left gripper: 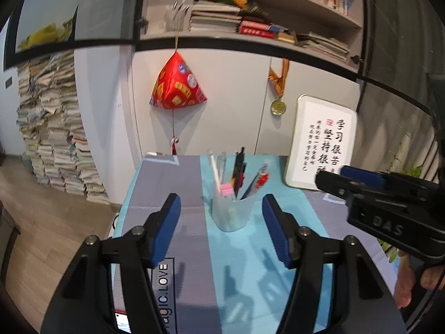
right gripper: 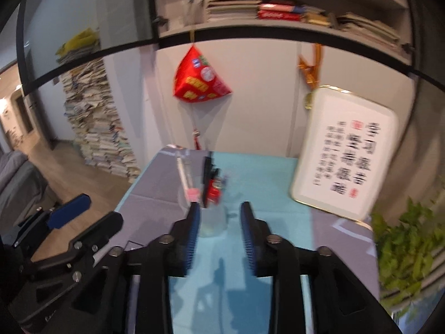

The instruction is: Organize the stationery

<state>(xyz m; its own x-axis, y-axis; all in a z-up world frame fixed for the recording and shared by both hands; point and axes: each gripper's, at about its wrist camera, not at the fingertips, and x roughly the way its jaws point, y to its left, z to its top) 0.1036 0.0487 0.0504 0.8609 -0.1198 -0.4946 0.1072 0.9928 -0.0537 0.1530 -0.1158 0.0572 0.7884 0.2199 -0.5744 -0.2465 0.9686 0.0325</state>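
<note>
A translucent plastic cup [left gripper: 232,214] stands upright on a blue and grey desk mat [left gripper: 250,264]. It holds several pens, a white pen, a pink eraser [left gripper: 227,190] and a red item. My left gripper [left gripper: 221,199] hovers just in front of the cup, open, its blue pads apart on either side and not touching it. My right gripper [right gripper: 220,205] is open too, with the cup [right gripper: 212,220] just beyond its fingers and partly hidden behind the left pad. The two views are blurred. Each gripper shows in the other's view: the right gripper [left gripper: 347,178] at the right, the left gripper [right gripper: 83,208] at the left.
A framed calligraphy board [left gripper: 322,142] leans on the wall at the back right of the desk. A red hanging ornament [left gripper: 178,86] and a medal [left gripper: 278,107] hang on the wall behind. Stacked books [left gripper: 52,128] stand on the floor to the left, a green plant [right gripper: 406,250] on the right.
</note>
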